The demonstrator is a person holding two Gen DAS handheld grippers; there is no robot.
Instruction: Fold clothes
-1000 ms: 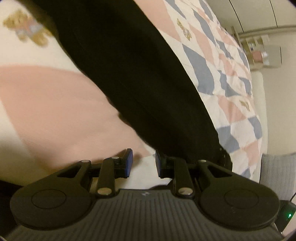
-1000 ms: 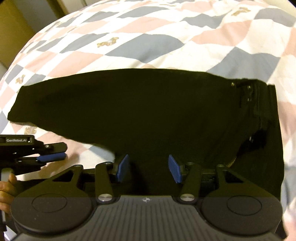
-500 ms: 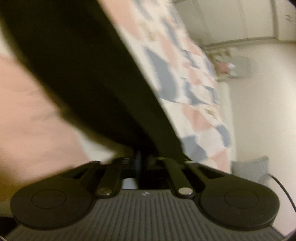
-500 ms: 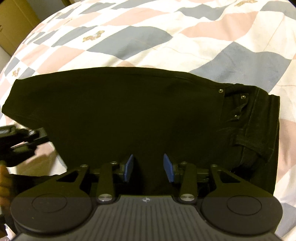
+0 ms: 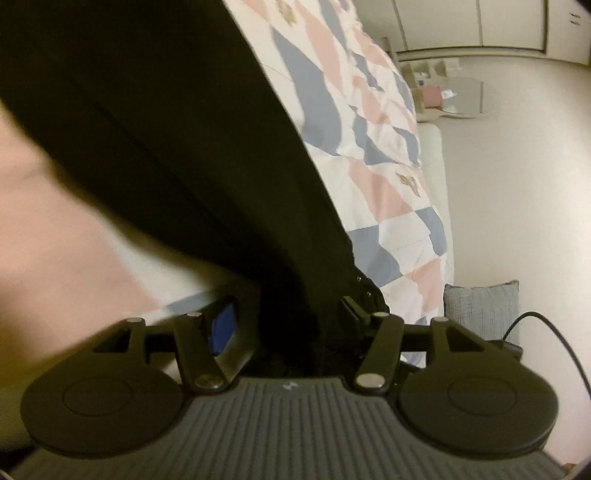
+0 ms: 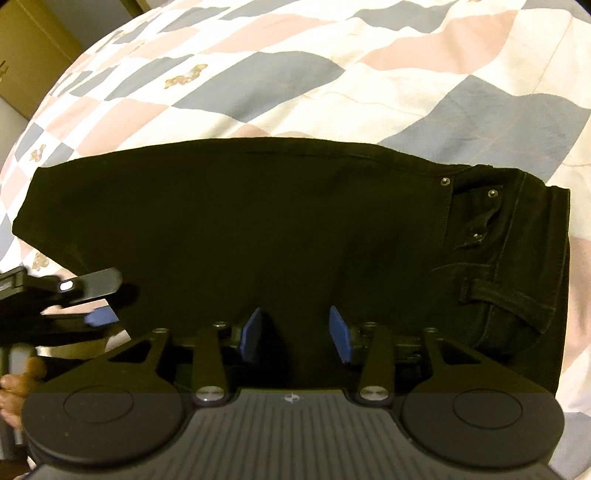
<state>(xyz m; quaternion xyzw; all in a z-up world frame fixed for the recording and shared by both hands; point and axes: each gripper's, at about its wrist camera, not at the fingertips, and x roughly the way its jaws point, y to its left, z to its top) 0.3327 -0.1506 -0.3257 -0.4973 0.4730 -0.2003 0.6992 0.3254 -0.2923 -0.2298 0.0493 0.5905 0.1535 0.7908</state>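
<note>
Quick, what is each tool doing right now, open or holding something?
Left tool: open, black trousers between its fingers, not gripped.
Right tool: open, over the trousers' near edge, holding nothing.

A bedroom in a home: a bed covered by a quilt [image 6: 295, 74] patterned in pink, grey-blue and white diamonds with small teddy bears [image 6: 184, 75] takes up most of the room. Beyond its far end stand pale cupboard doors [image 5: 480, 22] and a low shelf [image 5: 443, 96] of small household items. A grey cushion [image 5: 480, 314] sits by the bedside on a plain pale floor [image 5: 517, 184].
</note>
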